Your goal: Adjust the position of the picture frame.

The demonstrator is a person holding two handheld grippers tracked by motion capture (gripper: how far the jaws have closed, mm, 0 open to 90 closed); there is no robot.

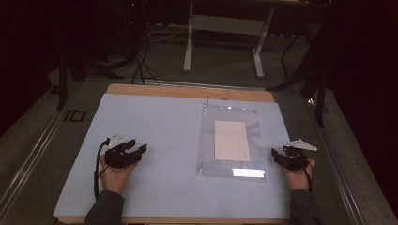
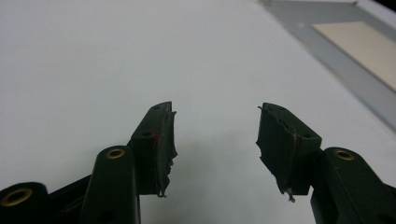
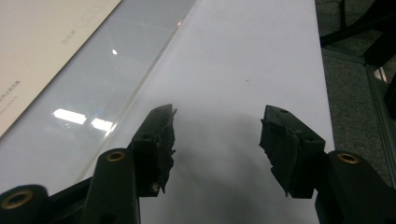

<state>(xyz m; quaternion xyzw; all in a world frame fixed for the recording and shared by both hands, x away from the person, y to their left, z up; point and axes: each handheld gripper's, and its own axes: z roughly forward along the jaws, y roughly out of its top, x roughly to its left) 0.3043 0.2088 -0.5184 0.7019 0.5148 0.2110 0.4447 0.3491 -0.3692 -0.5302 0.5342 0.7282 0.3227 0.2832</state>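
Dim room, pale blue desk (image 1: 141, 122) – my left gripper (image 1: 133, 152) and right gripper (image 1: 280, 155) rest wide open and empty, clear sleeve (image 1: 230, 140) with its paper (image 1: 231, 139) between them, nearer my right – I'd pinch an edge gently.

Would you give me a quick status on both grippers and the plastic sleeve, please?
Left gripper open, empty, on the mat. Right gripper open, empty, just right of the clear sleeve. Sleeve flat, paper sheet inside. Nothing between.
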